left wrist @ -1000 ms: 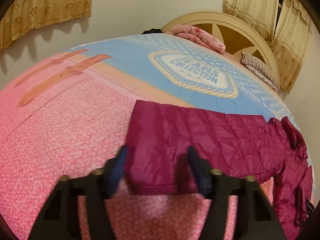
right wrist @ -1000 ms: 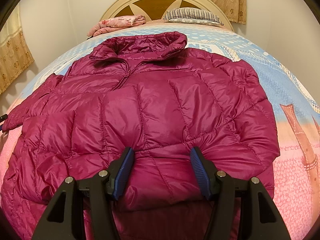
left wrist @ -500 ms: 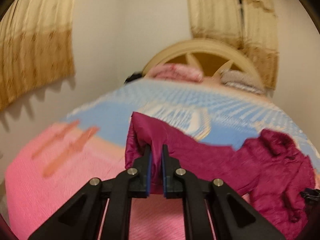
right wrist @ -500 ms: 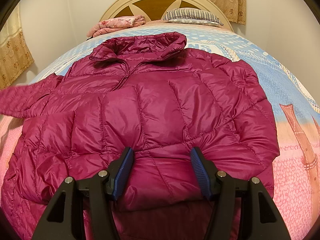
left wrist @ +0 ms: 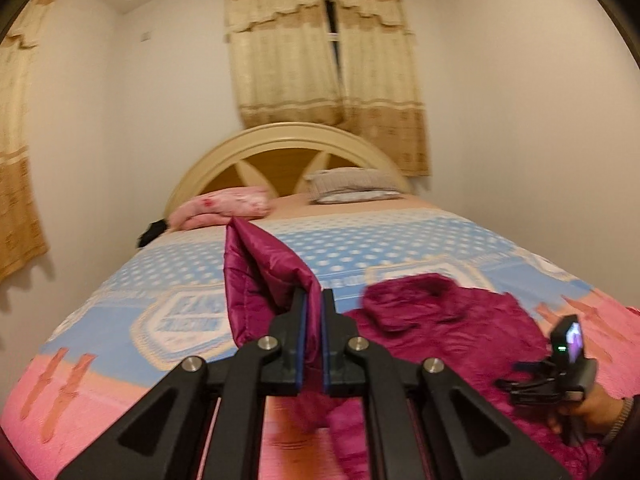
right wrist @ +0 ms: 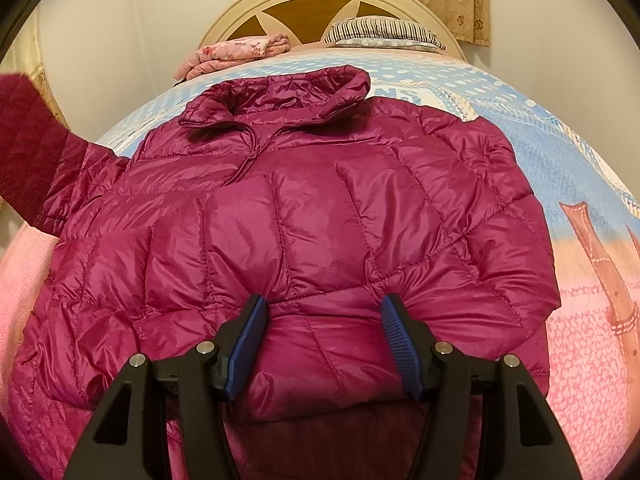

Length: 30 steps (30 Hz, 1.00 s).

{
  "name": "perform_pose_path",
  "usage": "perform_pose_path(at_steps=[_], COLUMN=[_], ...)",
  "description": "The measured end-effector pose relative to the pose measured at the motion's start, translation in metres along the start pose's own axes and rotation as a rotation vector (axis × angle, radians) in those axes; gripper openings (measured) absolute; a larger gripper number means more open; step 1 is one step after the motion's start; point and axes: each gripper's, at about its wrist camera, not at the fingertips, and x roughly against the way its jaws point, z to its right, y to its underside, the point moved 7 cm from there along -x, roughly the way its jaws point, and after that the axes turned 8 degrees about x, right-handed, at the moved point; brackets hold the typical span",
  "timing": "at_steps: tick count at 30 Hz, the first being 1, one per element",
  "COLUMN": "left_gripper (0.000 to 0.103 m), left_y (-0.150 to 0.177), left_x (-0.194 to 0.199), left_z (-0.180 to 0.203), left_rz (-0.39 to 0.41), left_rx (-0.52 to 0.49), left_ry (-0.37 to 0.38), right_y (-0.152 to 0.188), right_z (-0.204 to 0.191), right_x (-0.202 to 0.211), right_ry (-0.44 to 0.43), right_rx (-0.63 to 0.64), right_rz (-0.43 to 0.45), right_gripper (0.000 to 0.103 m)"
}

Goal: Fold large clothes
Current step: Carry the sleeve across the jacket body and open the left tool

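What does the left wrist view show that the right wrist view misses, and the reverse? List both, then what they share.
Only the left wrist view: the left gripper shut on the lifted sleeve, the window curtains, and the hand holding the other tool.

Only the right wrist view: the right gripper open, hanging over the jacket's hem, and the whole quilted front with its zip.

Both: the jacket, the sleeve, the bedspread, headboard, striped pillow and pink folded bundle.
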Motion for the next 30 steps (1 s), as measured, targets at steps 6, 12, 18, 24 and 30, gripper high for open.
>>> perform_pose_path(at_steps=[6,12,18,24,30], left_gripper=[0.006,0.006,0.004,0.004,0.005], left_y=[0.015,0.04,0.07,0.101,0.118], left_x=[-0.015,-0.028,-0.038,-0.051,-0.056], left_z=[0.065,0.111,0.144,0.168,0.18], left_rz=[-0.035,-0.089,-0.149,-0.208,-0.234], left_rx=[-0.077,-0.101,-0.107,-0.102,-0.118], left_ry=[0.1,0.178,0.241,0.276,0.295], right_y=[0.001,0.001,0.001,0.001,0.001], right_z=[0.001,0.001,0.002,0.002,0.002], right_x=[0.001,0.001,0.001,0.001,0.001], right_ry=[-0.014,-0.025,-0.026,-0.024,-0.024], right_rx=[-0.014,-0.023,-0.025,-0.023,-0.023], right_rz=[0.006,0.01,0.01,0.01,0.01], right_gripper=[0.061,0.062,0.062,0.062,0.062])
